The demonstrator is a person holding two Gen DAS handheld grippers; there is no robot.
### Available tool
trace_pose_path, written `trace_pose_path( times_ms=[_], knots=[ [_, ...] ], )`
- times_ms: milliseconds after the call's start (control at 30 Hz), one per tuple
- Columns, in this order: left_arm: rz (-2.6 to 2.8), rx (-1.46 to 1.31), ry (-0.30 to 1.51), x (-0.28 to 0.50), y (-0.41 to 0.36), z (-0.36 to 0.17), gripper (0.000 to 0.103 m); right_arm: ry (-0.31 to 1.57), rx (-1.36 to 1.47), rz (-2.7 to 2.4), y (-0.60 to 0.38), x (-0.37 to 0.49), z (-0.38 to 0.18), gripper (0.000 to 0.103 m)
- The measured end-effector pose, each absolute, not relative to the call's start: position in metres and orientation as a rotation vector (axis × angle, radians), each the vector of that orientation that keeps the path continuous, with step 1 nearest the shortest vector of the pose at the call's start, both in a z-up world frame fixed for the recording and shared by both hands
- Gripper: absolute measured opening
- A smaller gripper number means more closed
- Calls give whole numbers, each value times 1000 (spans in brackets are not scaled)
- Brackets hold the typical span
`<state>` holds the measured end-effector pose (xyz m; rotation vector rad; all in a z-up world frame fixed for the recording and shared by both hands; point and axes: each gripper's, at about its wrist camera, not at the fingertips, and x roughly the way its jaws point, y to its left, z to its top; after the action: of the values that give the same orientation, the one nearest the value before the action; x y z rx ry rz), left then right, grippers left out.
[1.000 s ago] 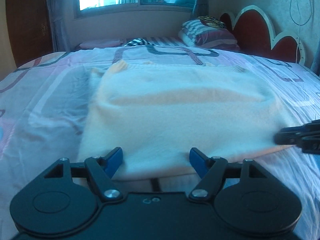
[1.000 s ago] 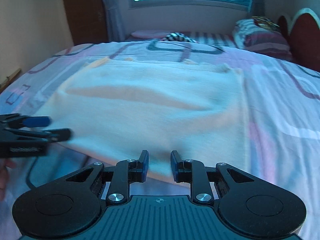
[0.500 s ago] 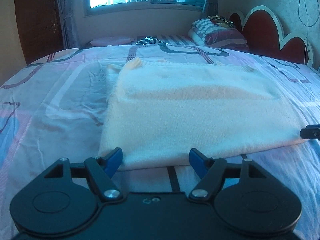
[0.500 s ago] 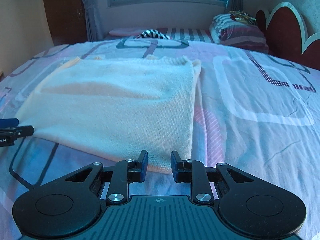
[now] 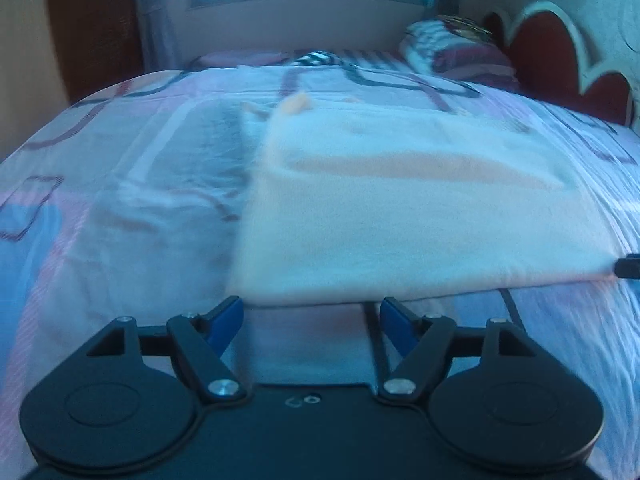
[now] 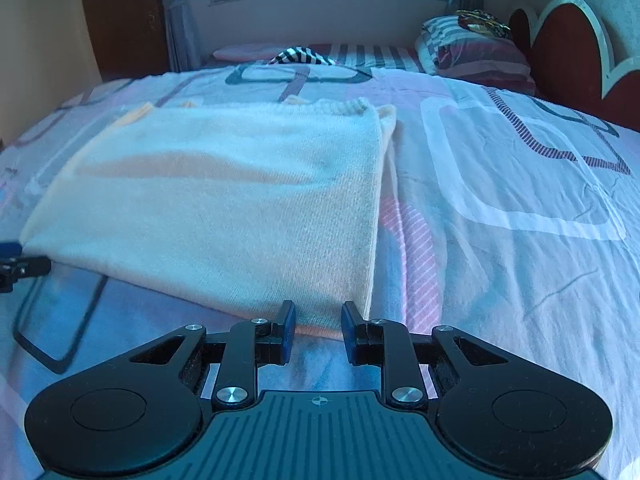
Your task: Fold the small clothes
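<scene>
We have backed off: left gripper point(image 5: 311, 317) spread wide, right gripper point(image 6: 317, 329) parted, both empty; sweater point(image 6: 224, 204) now lies folded at twelve o'clock.

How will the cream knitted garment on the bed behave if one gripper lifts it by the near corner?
The cream garment looks like soft knit lying flat in layers, so it would probably droop and unfold. It seems light. The right gripper stands open at its near corner; the ribbed surface likely gives the pads good hold.
</scene>
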<state>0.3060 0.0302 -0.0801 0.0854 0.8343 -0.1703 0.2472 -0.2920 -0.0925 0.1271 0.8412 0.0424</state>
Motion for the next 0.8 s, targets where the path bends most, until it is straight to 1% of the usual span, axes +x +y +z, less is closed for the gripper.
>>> trace_pose_path(
  times_ms=[133,167,233,300,333,433,600,633,667,733,800],
  knots=[
    [-138,-39,835,293,53,-73,70,794,161,58,-294,228,-73,23],
    [-135,-66,842,292,56,-73,63,786,169,59,-294,223,-69,23],
    [-114,-144,848,290,59,-72,54,773,194,65,-295,214,-64,23],
    [-102,-268,847,290,64,-71,53,761,202,71,-293,208,-58,23],
    [-107,-331,844,290,67,-72,50,755,202,71,-292,205,-56,23],
    [-122,-482,862,297,67,-78,45,733,206,85,-285,204,-47,23],
    [-100,-771,892,309,76,-106,43,707,244,138,-278,219,-42,22],
    [-89,-839,868,310,80,-111,43,705,250,148,-276,224,-42,14],
    [-79,-900,852,312,82,-116,43,703,252,162,-274,232,-42,10],
    [-62,-982,823,317,84,-122,43,704,256,179,-270,247,-42,9],
    [-55,-1009,803,324,81,-126,43,698,267,201,-267,265,-43,9]
  ],
)
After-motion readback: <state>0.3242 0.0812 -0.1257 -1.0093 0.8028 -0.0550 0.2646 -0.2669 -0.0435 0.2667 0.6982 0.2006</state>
